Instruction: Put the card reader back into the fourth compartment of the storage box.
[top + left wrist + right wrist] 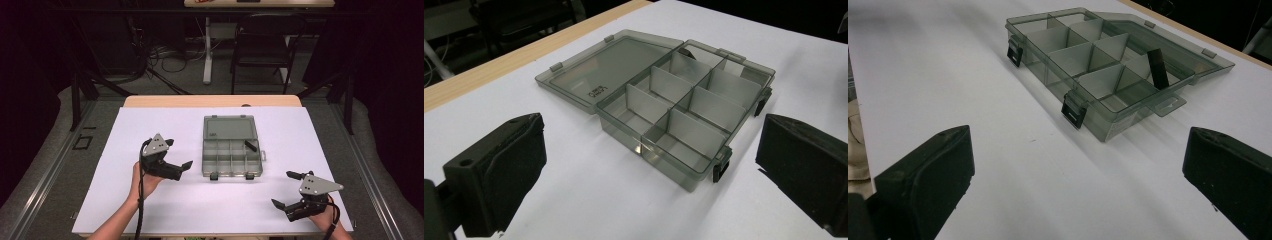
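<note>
Organizer box (232, 159), one in all, sits at the centre of the high view on the white sheet (150, 210) that covers the worktop (210, 101); nothing is gripping it. Nearest the bottom edge of that view come two forearms, each hand carrying one hand-held gripper. The right hand-held gripper (286, 189) is at the lower right, its jaws spread wide and holding nothing. The left hand-held gripper (180, 153) is a little higher up at centre left, jaws likewise spread wide and empty, just beside the left wall of the box but apart from it. Each carries one grey three-cornered plate and one trailing cable.

Next, the box itself is smoky clear plastic, open. On its near wall are two black latches (214, 176), one toward each corner. The tray shows eight compartments, in two rows of four, set off by pale dividers (671, 95). One small black piece (250, 145) leans tilted in a compartment at the upper right of the tray; in the right gripper view it (1158, 68) stands against a divider near the right end. One clear hang tab (1168, 106) juts from that end.

Beyond the tray the lid (230, 128) lies flat, hinged open toward the far edge. Past the sheet runs a bare wooden strip of worktop, then one dark chair (262, 45) and loose cables on the floor at the top of the high view.
</note>
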`<state>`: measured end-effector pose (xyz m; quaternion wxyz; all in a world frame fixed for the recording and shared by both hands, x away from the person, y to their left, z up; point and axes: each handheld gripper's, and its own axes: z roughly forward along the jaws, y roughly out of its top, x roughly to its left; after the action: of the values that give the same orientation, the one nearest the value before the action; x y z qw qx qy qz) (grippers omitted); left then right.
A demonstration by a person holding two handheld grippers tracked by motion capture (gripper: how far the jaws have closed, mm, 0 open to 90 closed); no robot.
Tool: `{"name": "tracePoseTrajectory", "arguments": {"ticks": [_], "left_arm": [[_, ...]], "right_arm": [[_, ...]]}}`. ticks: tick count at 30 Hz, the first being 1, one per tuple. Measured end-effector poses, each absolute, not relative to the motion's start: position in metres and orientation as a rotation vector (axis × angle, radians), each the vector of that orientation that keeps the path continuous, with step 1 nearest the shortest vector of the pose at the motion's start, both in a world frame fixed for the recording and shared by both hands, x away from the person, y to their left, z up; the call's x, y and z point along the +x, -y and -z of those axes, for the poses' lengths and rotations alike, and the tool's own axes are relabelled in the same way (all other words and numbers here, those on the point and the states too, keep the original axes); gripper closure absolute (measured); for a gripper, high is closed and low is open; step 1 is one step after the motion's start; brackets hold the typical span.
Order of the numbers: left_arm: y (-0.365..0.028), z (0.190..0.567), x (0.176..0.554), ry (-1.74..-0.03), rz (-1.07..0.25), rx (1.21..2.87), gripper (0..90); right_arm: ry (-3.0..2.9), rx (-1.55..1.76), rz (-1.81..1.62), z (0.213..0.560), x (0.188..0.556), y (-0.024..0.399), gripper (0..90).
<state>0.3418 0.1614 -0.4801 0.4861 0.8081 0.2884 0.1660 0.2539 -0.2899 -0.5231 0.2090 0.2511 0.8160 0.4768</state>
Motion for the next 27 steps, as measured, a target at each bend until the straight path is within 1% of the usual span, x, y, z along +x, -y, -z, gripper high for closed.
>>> {"name": "tracePoseTrajectory", "arguments": {"ticks": [7,17,27], "left_arm": [[-0.177,0.483,0.333,-0.726,-0.429,1.942,0.0],[-0.196,0.489,0.321,-0.753,-0.408,1.898,0.0],[-0.212,0.496,0.309,-0.781,-0.415,1.866,0.0]], "right_arm": [[-2.270,0.697,-1.322,0.523,0.254,0.290,0.0],[-2.270,0.697,-1.319,0.523,0.254,0.290,0.0],[-2.270,0.697,-1.320,0.523,0.254,0.290,0.0]]}}
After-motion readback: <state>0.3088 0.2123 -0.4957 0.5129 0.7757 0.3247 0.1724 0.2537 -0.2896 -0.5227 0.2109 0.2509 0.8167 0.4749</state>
